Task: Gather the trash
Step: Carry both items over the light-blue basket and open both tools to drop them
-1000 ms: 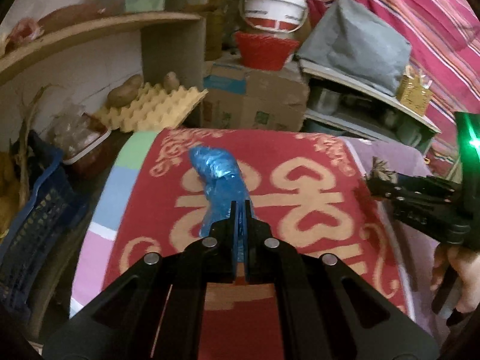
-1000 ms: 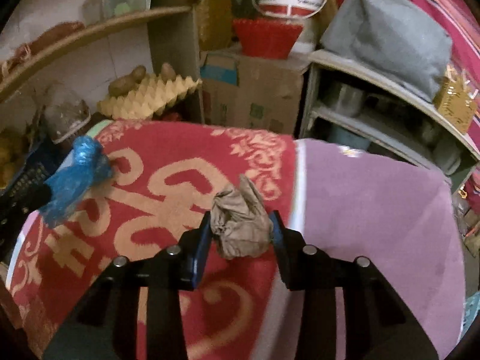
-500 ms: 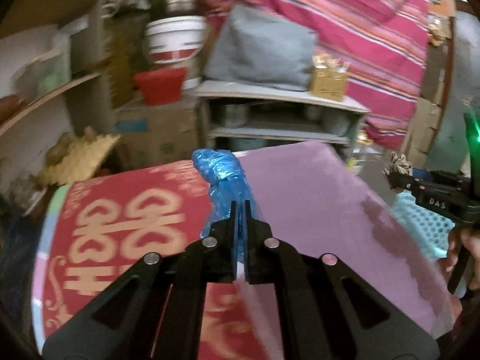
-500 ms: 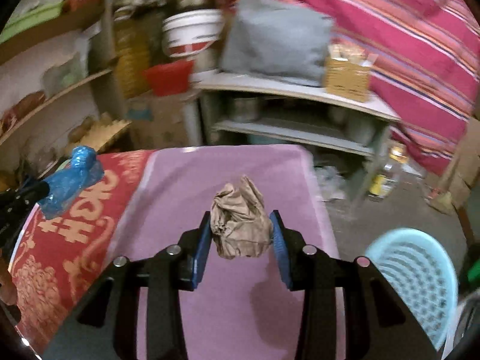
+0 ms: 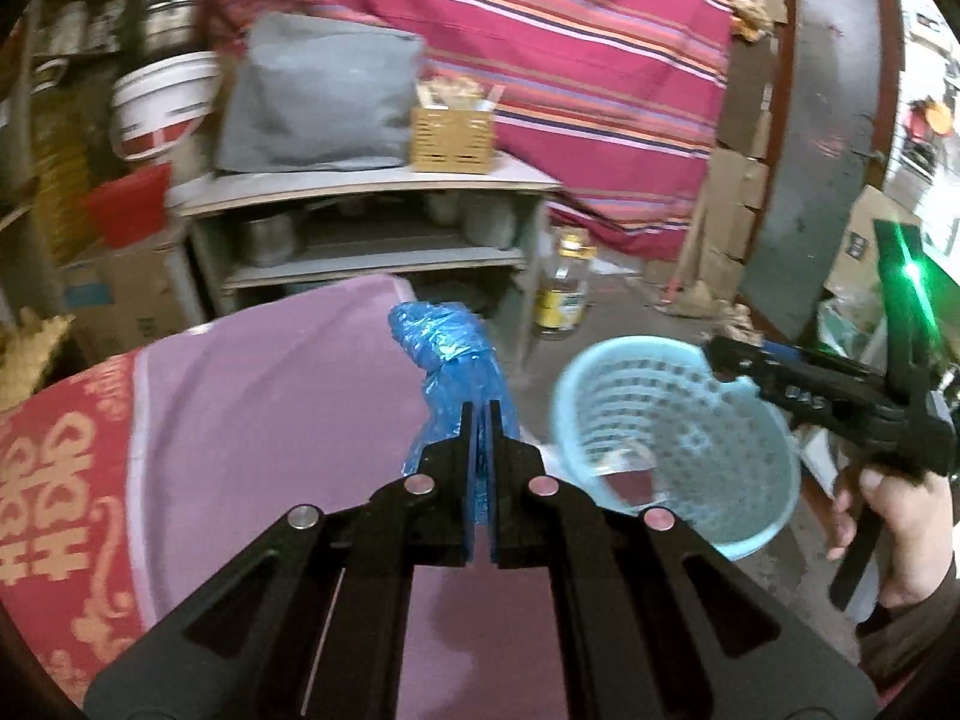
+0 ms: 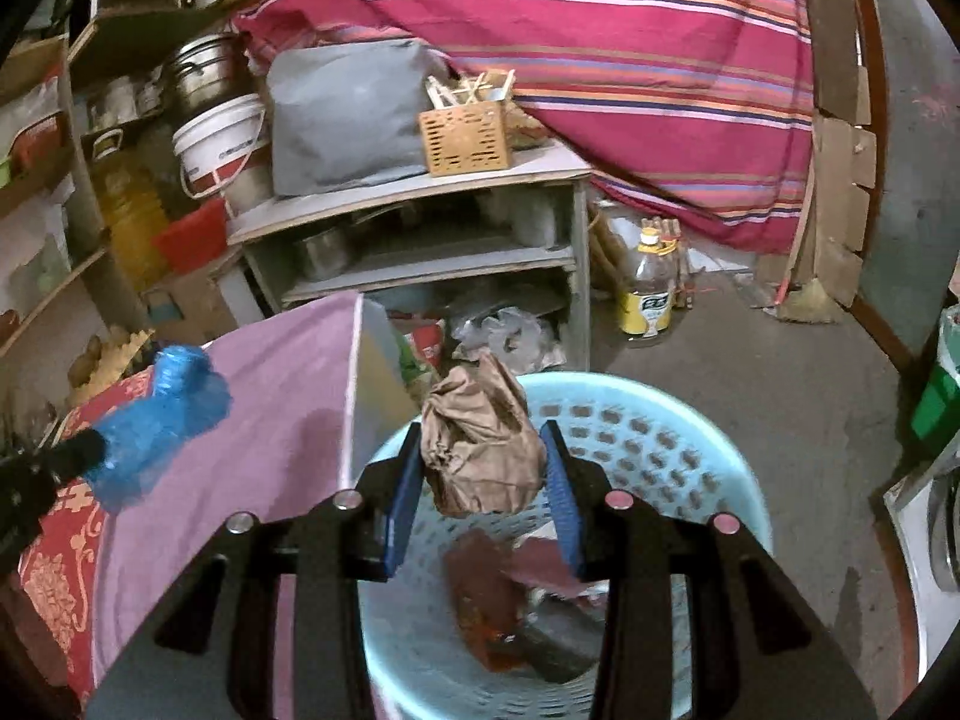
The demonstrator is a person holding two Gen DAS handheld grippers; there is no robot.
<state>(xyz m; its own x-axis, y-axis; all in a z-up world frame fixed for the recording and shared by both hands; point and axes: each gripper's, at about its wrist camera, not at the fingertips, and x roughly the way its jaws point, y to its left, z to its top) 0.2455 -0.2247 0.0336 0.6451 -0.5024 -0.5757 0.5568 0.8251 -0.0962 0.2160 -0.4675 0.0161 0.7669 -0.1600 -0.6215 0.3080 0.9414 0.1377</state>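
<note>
So my right tool (image 6: pixel 483 474) is sitting right over the light blue basket (image 6: pixel 678 420), clamped on a crumpled brown paper wad (image 6: pixel 480 450). The pads are a fair way apart because the wad fills the gap. The basket mouth is wide open below it, with some reddish scraps and a dark lump already at the bottom, and there's bare floor on the right side of the rim. On the left the rim sits close against the edge of the worktop (image 6: pixel 288 384), which is covered in a pink cloth, so that side is tight.

My left tool (image 5: pixel 478 420) is pinched nearly all the way closed on a blue plastic bag (image 5: pixel 447 348), which sticks up and forward from the tips. It's above the worktop's right edge (image 5: pixel 270 396), with the basket (image 5: pixel 600 378) just beyond and lower down. The other tool (image 5: pixel 804 396) and the hand (image 5: pixel 906 516) holding it are over the far side of the rim.

Compared to a second ago, both views were over the red patterned cloth with the basket nowhere in sight; half a second ago the basket was only creeping in at the corner. Grips on both pieces look the same throughout.
</note>
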